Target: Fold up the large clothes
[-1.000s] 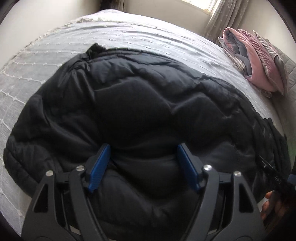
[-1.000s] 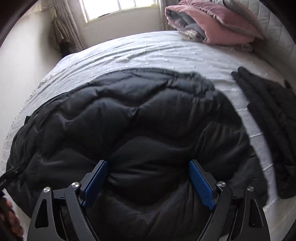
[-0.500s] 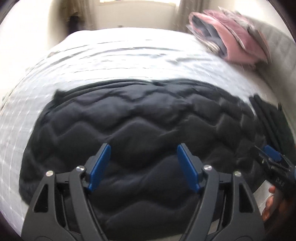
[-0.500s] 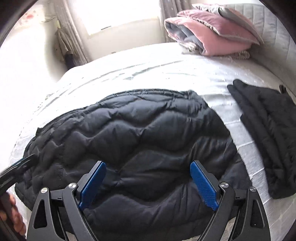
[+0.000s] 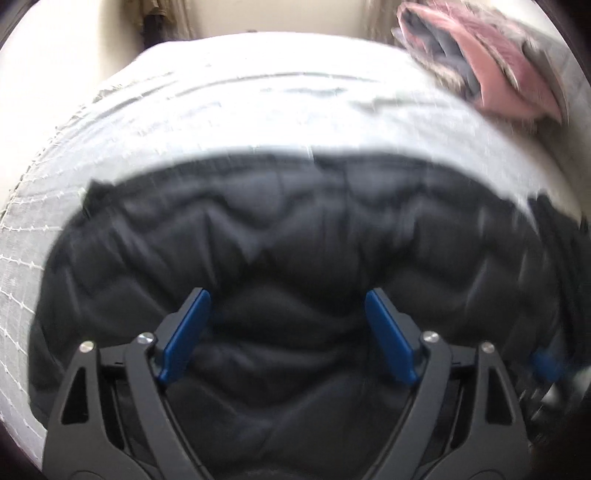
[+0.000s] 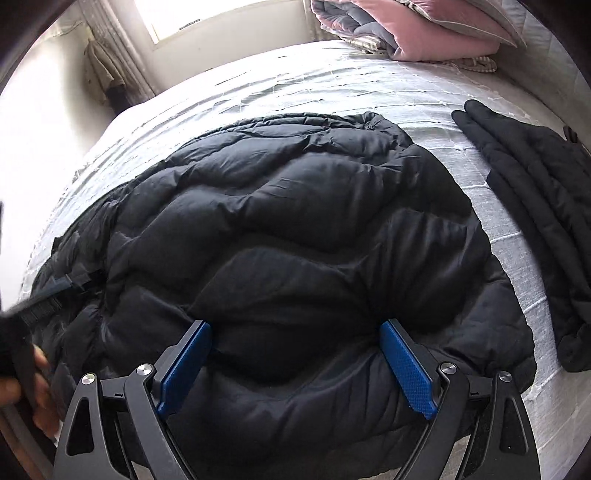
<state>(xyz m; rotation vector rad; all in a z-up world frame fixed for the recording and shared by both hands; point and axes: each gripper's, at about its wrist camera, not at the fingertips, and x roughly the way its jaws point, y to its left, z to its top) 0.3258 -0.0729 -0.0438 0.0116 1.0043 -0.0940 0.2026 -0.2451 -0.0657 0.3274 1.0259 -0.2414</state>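
We see a black puffer jacket (image 6: 288, 236) spread flat across the near half of a bed (image 6: 332, 85), filling the middle of both views. Its shell is smooth and faintly shiny, quilted into wavy, zigzag channels that puff up between the seams. The outline is a broad rounded slab, with one rumpled end toward 1 o'clock in the right wrist view and the other end trailing off toward 9 o'clock, so its long axis runs roughly from 9 to 2 o'clock there. In the left wrist view the jacket (image 5: 295, 251) is blurred, stretching from 9 to 3 o'clock.

The left gripper (image 5: 288, 332) hangs over the near part of the jacket, its blue-padded fingers spread wide apart and holding nothing. The right gripper (image 6: 295, 362) also stands wide apart, and a thick roll of the jacket's near edge bulges up between its fingers; we cannot tell whether the pads touch it.

The bedcover is pale grey with thin raised stitch lines. A second dark quilted garment (image 6: 535, 206) lies folded at 3 o'clock, apart from the jacket. A pink and grey folded blanket (image 6: 413, 26) sits at 1 o'clock.
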